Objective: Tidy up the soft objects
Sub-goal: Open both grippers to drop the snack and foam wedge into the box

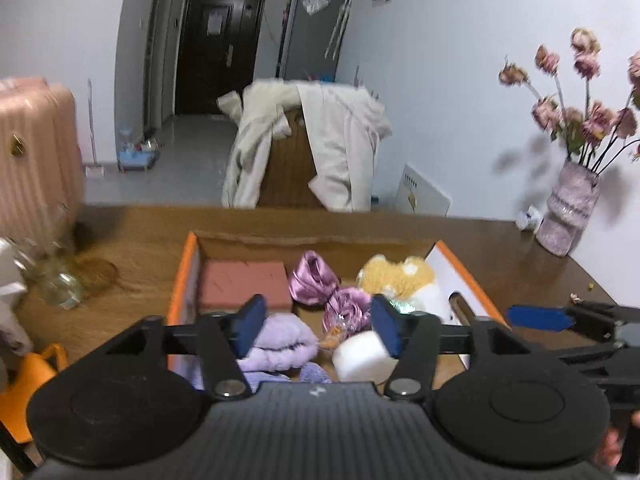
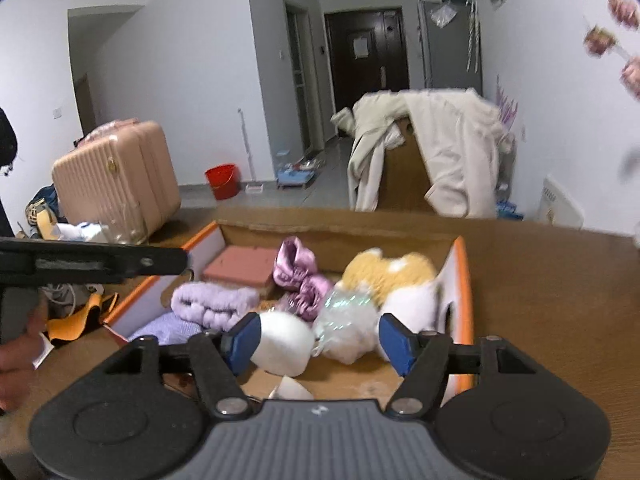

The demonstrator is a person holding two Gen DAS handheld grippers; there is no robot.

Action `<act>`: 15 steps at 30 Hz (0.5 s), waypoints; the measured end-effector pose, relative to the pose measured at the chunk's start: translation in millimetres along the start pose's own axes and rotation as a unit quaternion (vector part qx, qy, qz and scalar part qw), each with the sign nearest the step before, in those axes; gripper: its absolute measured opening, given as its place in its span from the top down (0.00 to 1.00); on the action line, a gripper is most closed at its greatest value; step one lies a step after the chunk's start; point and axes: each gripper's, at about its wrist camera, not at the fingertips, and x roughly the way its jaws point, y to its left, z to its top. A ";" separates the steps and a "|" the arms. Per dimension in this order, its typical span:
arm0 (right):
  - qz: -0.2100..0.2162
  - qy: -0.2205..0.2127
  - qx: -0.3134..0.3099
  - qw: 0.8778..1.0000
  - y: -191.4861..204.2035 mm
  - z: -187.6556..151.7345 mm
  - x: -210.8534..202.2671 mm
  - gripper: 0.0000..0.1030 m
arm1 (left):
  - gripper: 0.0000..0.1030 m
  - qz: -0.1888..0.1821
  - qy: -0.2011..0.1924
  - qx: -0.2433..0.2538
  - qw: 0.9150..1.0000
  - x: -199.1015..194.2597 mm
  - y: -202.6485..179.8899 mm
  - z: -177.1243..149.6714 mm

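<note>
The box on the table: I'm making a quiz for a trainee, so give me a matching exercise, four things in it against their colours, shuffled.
Things:
1. block
2. towel
3. plush toy
4. satin cloth

Colours:
A. yellow and white
B. shiny pink-purple
C. brick pink
D. pale lilac

Pairs: 1-C, 2-D, 3-A, 4-B. All lie inside the orange-edged box.

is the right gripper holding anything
No, the right gripper stands open above the box, its pads clear of the white roll and the other soft things below.
</note>
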 end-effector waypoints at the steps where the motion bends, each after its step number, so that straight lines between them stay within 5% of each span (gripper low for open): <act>1: -0.005 -0.008 -0.004 1.000 -1.1 1.1 -12.6 0.28 | 0.25 0.006 -0.010 0.009 1.000 -12.2 -1.1 0.4; 6: -0.015 -0.042 -0.007 0.999 0.0 -4.1 -74.2 0.26 | 0.21 0.044 -0.064 0.062 0.995 -82.0 -10.5 -12.9; 15: -0.009 -0.108 -0.018 0.994 21.6 -27.8 -157.5 0.19 | 0.13 0.049 -0.105 0.065 0.991 -164.0 -26.9 -43.3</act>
